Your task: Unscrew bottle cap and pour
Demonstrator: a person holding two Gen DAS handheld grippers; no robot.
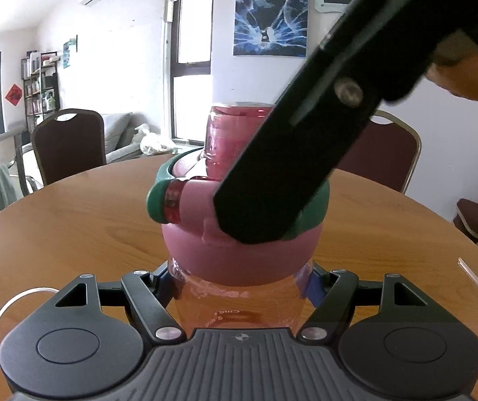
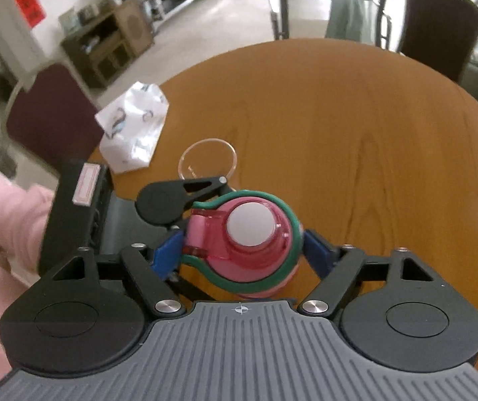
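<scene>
Sleeve in pink at the far left of the right wrist view, that's the person's arm carrying the left gripper, which comes in sideways and hugs the bottle low down, under the cap. From its own camera you can see its two blue-padded fingers pressed against the clear body on both sides, so it's pinching the bottle and, I'd guess, just keeping it from spinning on the tabletop.

Moving right, there's a white printed bag lying at the table edge, then a clear glass cup standing just behind the bottle, close but apart from it. Makes sense as the thing to pour into, parked near so the tilt is short.

Then the bottle itself, upright near the middle of the tabletop, with the pink cap and its green carry loop sitting on top. The cap looks seated on the neck; whether it's loosened at all, can't tell.

The right gripper comes down from above, cap sitting right between its blue fingers. They're spread around the cap's sides, very close. I honestly can't tell if the pads are biting or just flanking it. From the left camera it's only a big black bar crossing the cap.

Could be about to twist off, or screwing back on after a pour. The cup looks empty to me, but it's hard to say.
</scene>
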